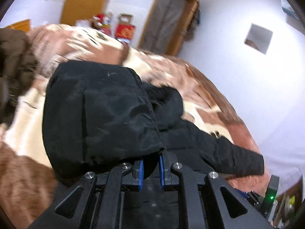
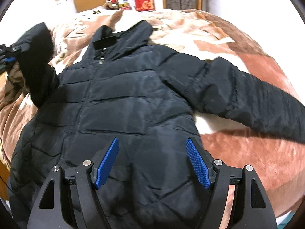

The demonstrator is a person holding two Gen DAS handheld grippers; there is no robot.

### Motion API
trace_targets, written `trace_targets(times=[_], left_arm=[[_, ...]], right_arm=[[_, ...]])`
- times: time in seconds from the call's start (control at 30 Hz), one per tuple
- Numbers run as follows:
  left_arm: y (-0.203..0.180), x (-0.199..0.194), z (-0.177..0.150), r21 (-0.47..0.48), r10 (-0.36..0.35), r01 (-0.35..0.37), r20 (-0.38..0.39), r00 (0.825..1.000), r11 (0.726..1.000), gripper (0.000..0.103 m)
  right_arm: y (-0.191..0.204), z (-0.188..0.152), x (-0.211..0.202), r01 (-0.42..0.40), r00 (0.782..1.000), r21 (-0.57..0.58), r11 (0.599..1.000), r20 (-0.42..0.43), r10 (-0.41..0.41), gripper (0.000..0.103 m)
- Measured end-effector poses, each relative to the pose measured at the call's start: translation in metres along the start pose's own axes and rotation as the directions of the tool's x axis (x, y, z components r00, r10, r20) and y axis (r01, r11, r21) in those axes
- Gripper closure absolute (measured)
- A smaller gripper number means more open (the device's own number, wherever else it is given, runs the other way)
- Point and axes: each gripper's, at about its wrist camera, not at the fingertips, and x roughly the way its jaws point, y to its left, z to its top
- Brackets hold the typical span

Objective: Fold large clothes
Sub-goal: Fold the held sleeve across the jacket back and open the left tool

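A black puffer jacket point(image 2: 133, 95) lies front up, zipped, on a bed with a brown and cream blanket point(image 2: 247, 152). One sleeve point(image 2: 247, 99) stretches flat out to the right. The other sleeve point(image 2: 38, 57) is lifted off the bed at the left, and my left gripper point(image 2: 7, 59) holds its end. In the left wrist view the left gripper point(image 1: 151, 160) is shut on that black sleeve point(image 1: 99, 114), with fabric bunched between the blue pads point(image 1: 140, 173). My right gripper point(image 2: 152, 162) hangs open over the jacket's lower front with nothing between its fingers.
A brown garment point(image 1: 13, 63) lies heaped at the bed's left side. Beyond the bed's far edge stand a red box point(image 2: 144, 3), small items and a wooden door point(image 1: 167, 19). A white wall point(image 1: 247, 76) runs along the bed's right side.
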Motion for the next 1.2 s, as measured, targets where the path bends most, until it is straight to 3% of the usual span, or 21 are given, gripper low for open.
trace_targets(times=[0.13,0.17,0.23,0.3,0.47,0.67,0.77,0.87,0.9,1.03,1.13,1.2], left_arm=[[-0.022,0.045,-0.018,0.018,-0.04,0.041,-0.085,0.996,0.999,0.09],[-0.024,0.058,-0.022,0.021,-0.037,0.04,-0.105,0.994,0.999,0.085],[-0.03,0.077,-0.03,0.01,-0.054,0.056,-0.145,0.988,0.998,0.071],[-0.032,0.091,-0.036,-0.021,-0.083,0.081,-0.177,0.981,0.997,0.038],[-0.039,0.086,-0.045,-0.08,-0.204,0.191,-0.202,0.958,0.978,0.026],[-0.039,0.033,-0.039,-0.002,-0.257,0.259,-0.131,0.958,0.966,0.023],[-0.014,0.012,-0.033,0.033,-0.187,0.191,-0.091,0.978,0.981,0.023],[0.026,0.013,-0.023,0.047,-0.009,0.012,-0.062,0.998,0.999,0.023],[0.041,0.016,-0.021,0.039,0.045,-0.042,-0.064,0.997,0.998,0.024],[0.105,0.042,-0.02,-0.015,0.214,-0.217,-0.114,0.97,0.976,0.027],[0.144,0.065,-0.031,-0.084,0.245,-0.264,-0.193,0.95,0.961,0.034],[0.152,0.073,-0.042,-0.112,0.234,-0.262,-0.214,0.948,0.959,0.034]], right_arm=[[-0.014,0.001,0.008,-0.016,1.0,0.034,0.999,-0.006,0.016,0.03],[-0.016,0.001,0.01,-0.019,1.0,0.039,0.999,-0.007,0.02,0.03],[-0.019,0.003,0.014,-0.031,0.999,0.049,0.998,-0.007,0.031,0.03],[-0.022,0.004,0.018,-0.053,0.998,0.065,0.996,-0.012,0.054,0.03],[-0.023,0.013,0.015,-0.091,0.996,0.098,0.991,0.007,0.09,0.03],[-0.012,0.034,0.008,-0.132,0.99,0.12,0.984,0.063,0.125,0.03],[0.001,0.045,0.01,-0.148,0.987,0.102,0.984,0.086,0.139,0.03],[0.016,0.059,0.032,-0.151,0.987,0.078,0.985,0.058,0.147,0.03],[0.021,0.062,0.042,-0.148,0.988,0.066,0.987,0.046,0.146,0.031],[0.034,0.076,0.082,-0.147,0.989,0.027,0.989,-0.015,0.147,0.064],[0.037,0.087,0.121,-0.096,0.993,-0.017,0.995,-0.064,0.095,0.07],[0.03,0.096,0.142,-0.068,0.994,-0.018,0.997,-0.083,0.067,0.073]])
